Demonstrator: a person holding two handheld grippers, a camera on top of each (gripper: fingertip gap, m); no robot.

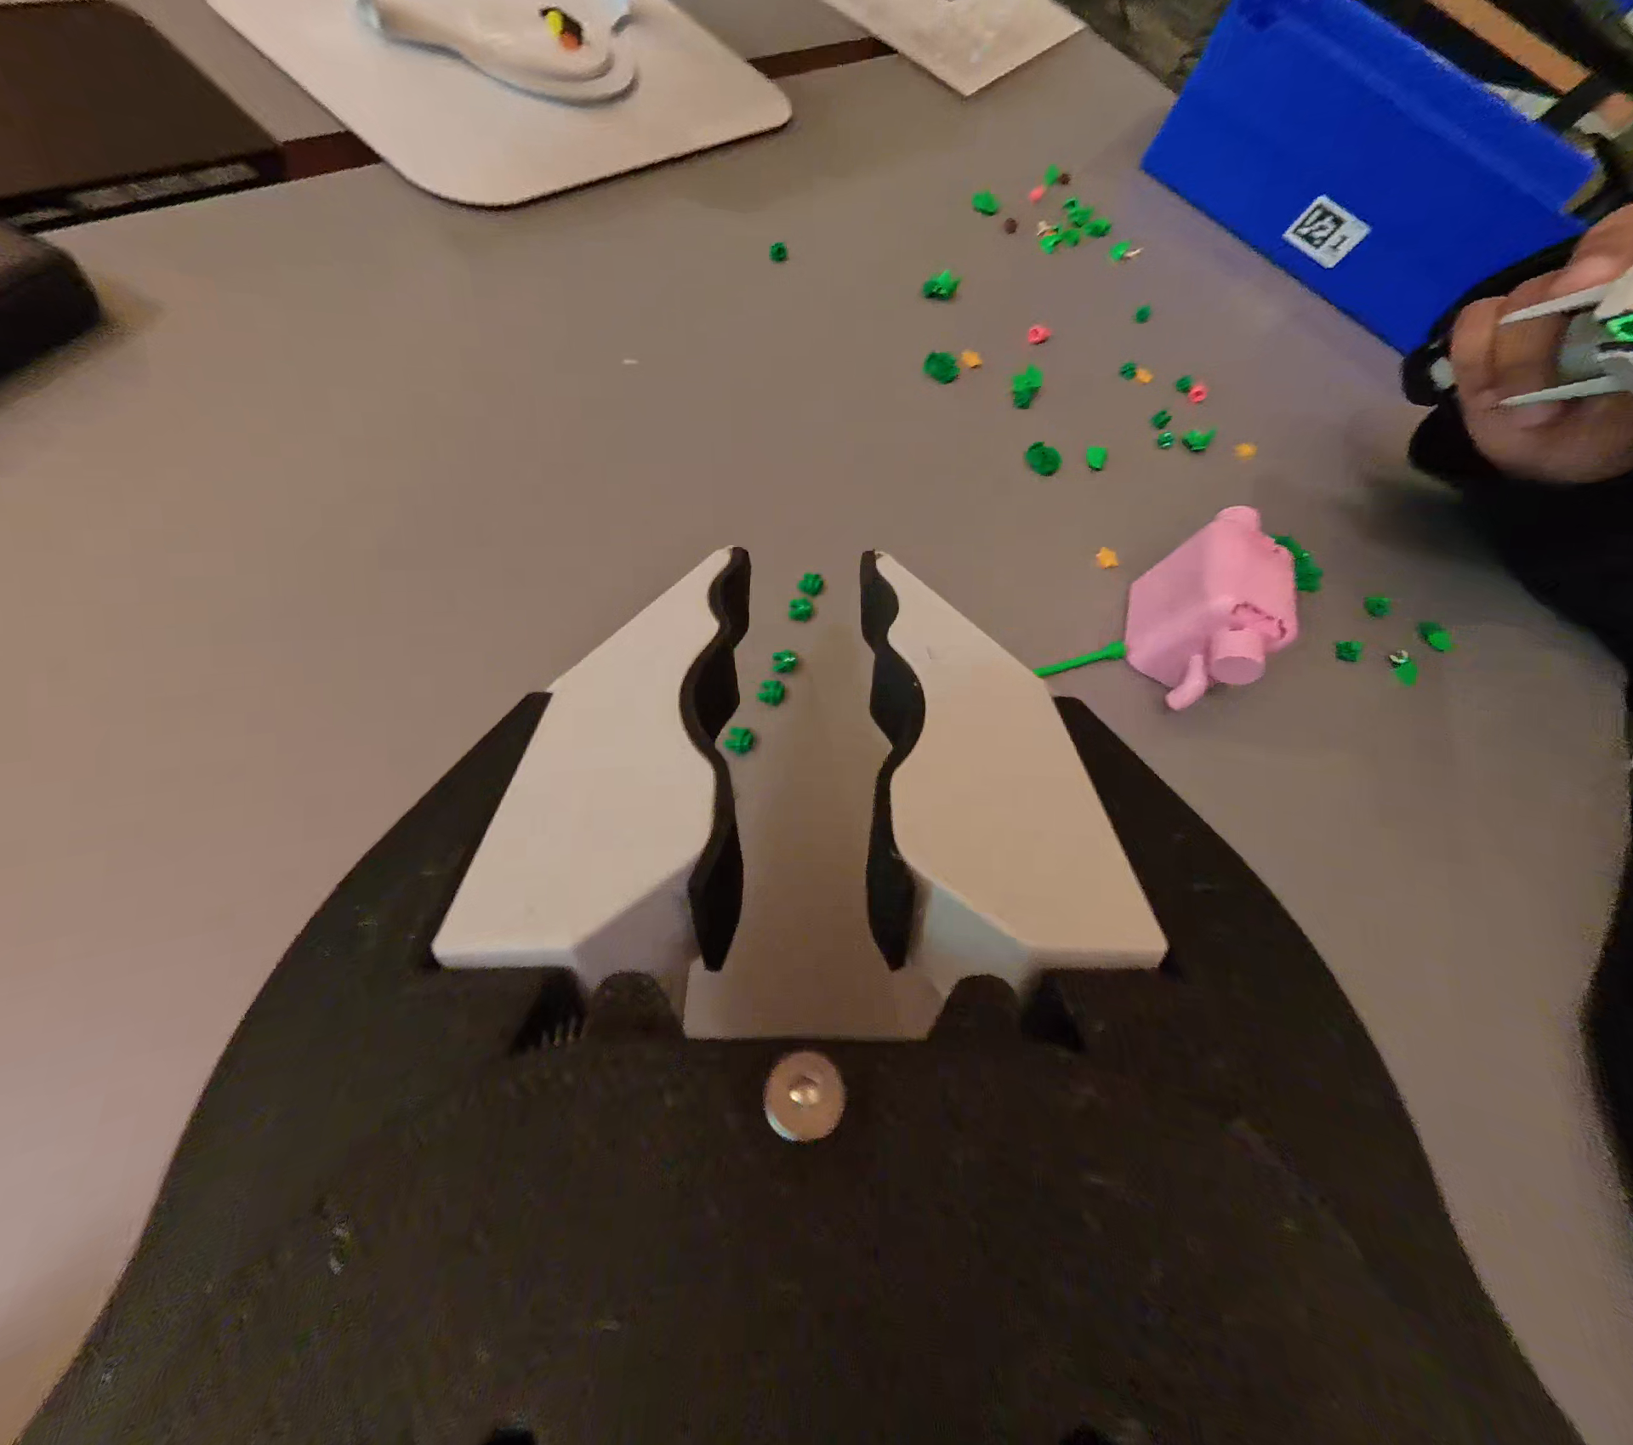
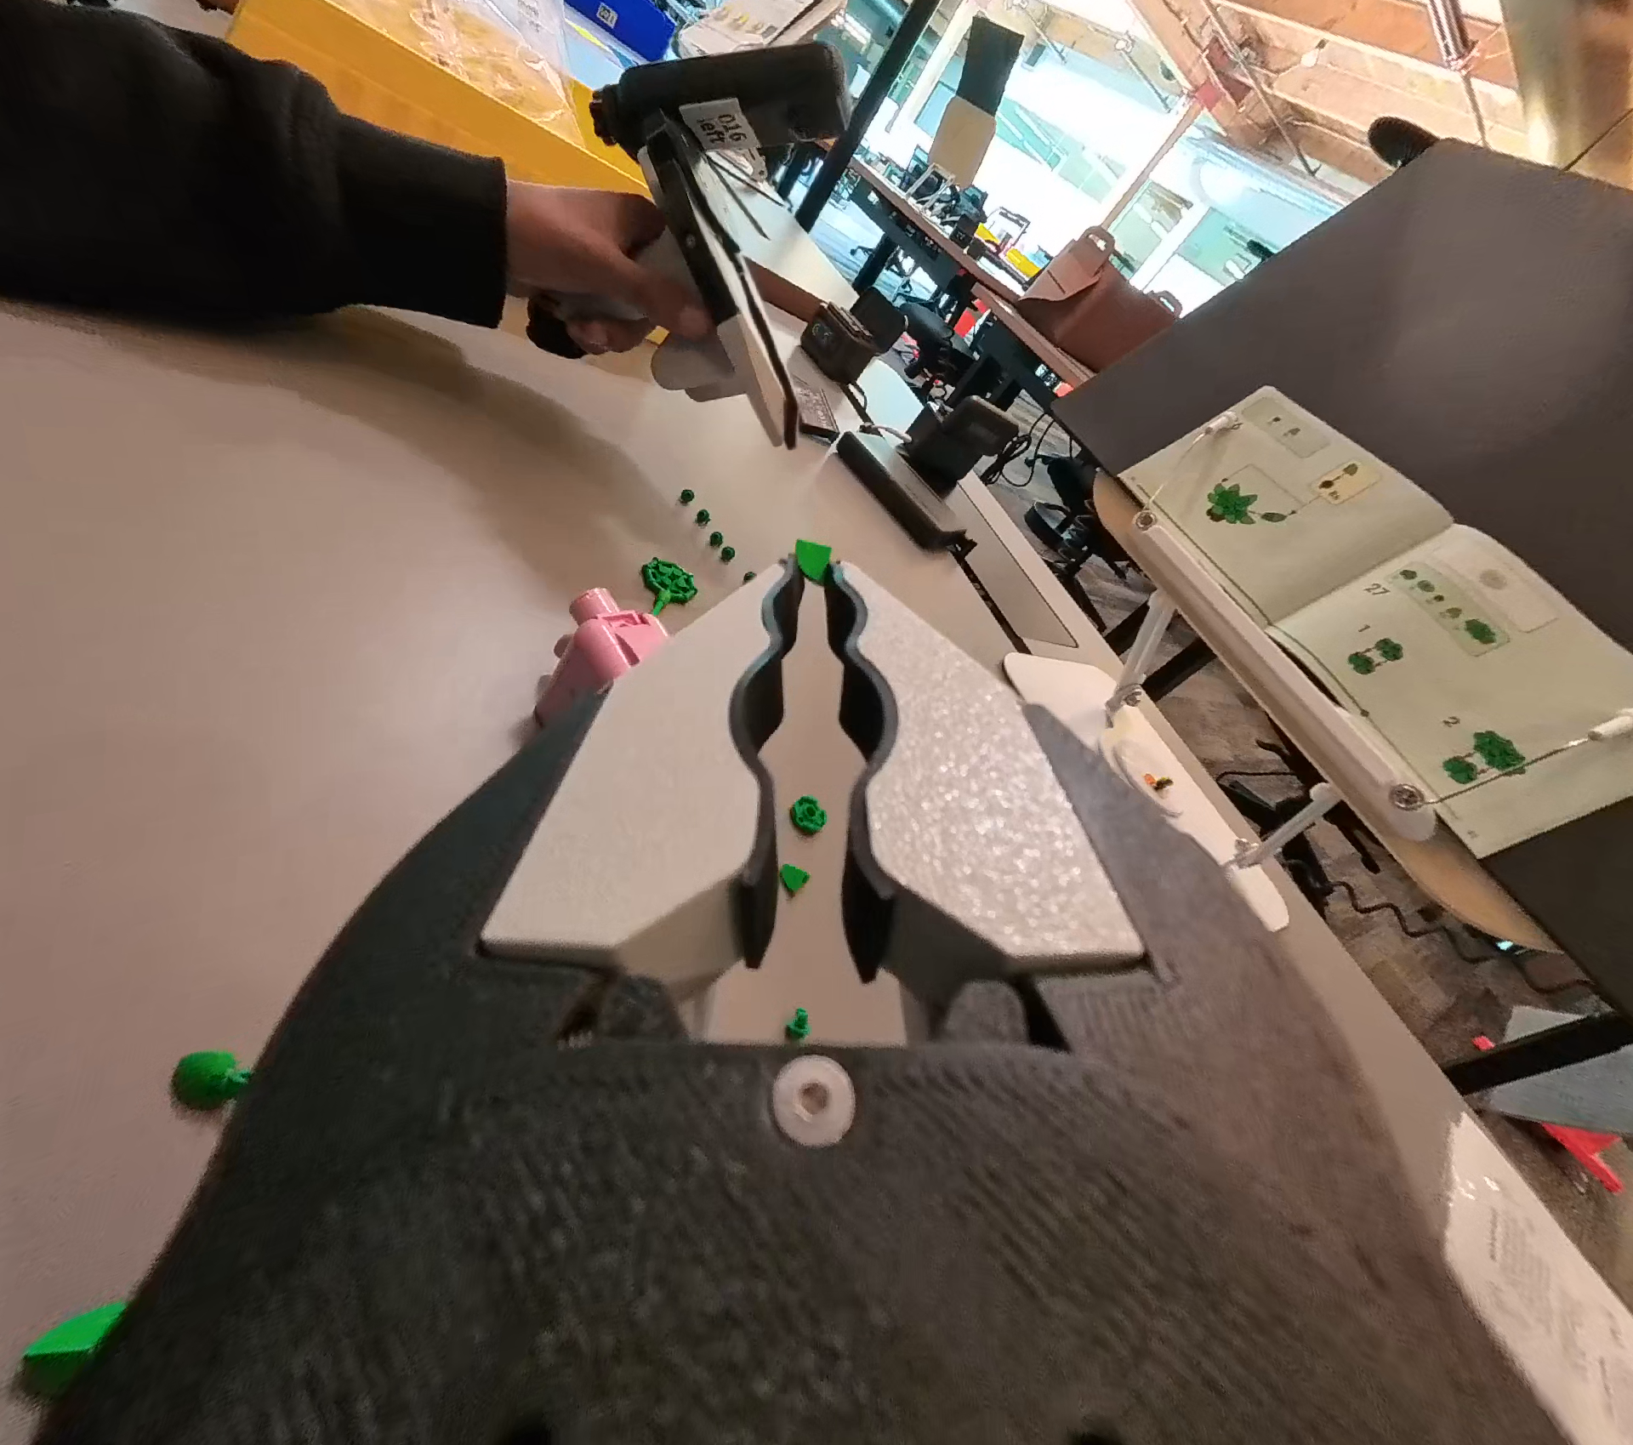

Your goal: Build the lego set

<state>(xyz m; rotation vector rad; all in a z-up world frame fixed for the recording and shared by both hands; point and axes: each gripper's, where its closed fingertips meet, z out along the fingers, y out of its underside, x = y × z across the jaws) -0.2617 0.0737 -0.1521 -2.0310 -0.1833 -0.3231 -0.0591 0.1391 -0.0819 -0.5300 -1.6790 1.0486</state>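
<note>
Left wrist view is showing the left gripper (image 1: 804, 563), jaws apart, hovering over five small green lego pieces (image 1: 778, 665) lying in a row on the grey table (image 1: 442, 519). One pink lego block (image 1: 1215, 607) is lying just right, beside scattered green bits. Right wrist view alone is showing the right gripper (image 2: 811, 570) clamping one small green wedge piece (image 2: 811, 559), plus one open instruction booklet (image 2: 1378, 607).

Left gripper (image 1: 804, 563) held low and level, jaws parted with a clear gap, nothing between them. Right gripper (image 2: 811, 570) tilted, tips pinched on a small green piece (image 2: 811, 559). Dark-sleeved hand (image 2: 592, 276) grips the left gripper's handle.
</note>
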